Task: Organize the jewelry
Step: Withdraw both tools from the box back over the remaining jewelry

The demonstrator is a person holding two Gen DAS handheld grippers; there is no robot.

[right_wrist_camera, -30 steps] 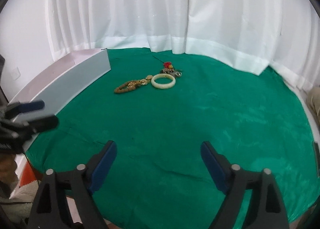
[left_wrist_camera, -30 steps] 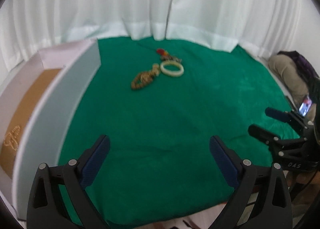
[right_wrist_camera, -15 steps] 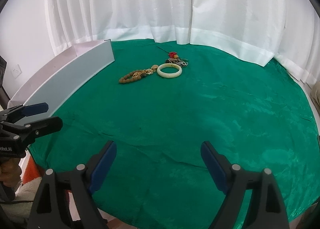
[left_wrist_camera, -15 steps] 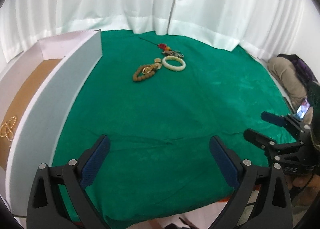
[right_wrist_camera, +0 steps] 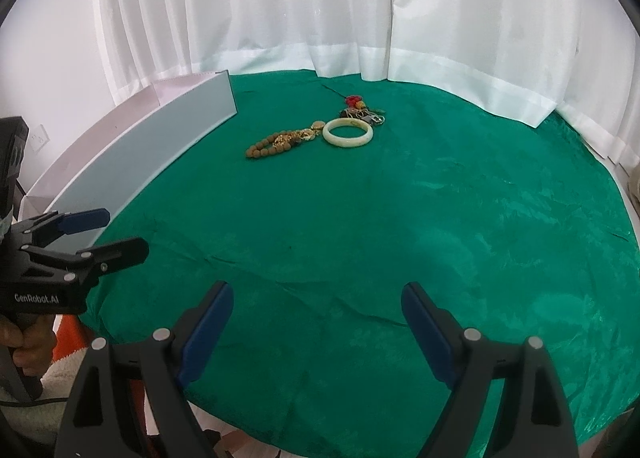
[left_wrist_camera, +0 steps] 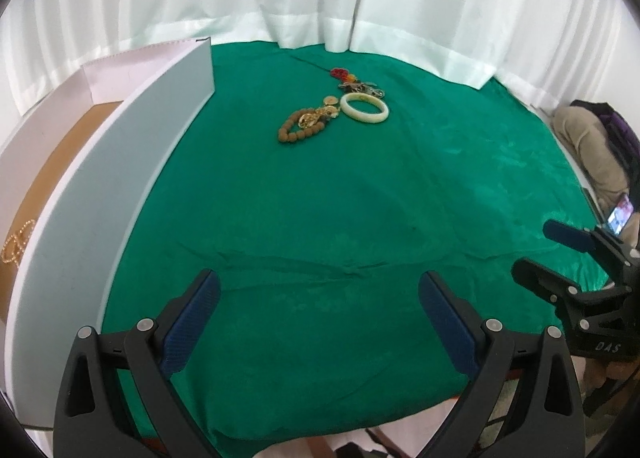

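A small heap of jewelry lies far across the green cloth: a white bangle [left_wrist_camera: 365,107] [right_wrist_camera: 347,132], a brown bead bracelet [left_wrist_camera: 301,128] [right_wrist_camera: 267,146] with gold pieces, and a red and metal cluster [left_wrist_camera: 352,82] [right_wrist_camera: 362,108]. A white box [left_wrist_camera: 100,186] [right_wrist_camera: 152,146] with a tan floor stands at the left; a gold chain [left_wrist_camera: 16,244] lies inside it. My left gripper [left_wrist_camera: 319,310] is open and empty over the near cloth, and shows in the right wrist view [right_wrist_camera: 102,232]. My right gripper [right_wrist_camera: 317,318] is open and empty, and shows in the left wrist view [left_wrist_camera: 554,254].
The green cloth [left_wrist_camera: 340,218] covers a round table whose front edge is just below the fingers. White curtains [right_wrist_camera: 320,6] hang behind. A person's legs and a phone [left_wrist_camera: 620,214] are at the far right.
Both views have pulled back and tilted, so the jewelry looks slightly farther and the box wall more in view. Both grippers stay open and empty.
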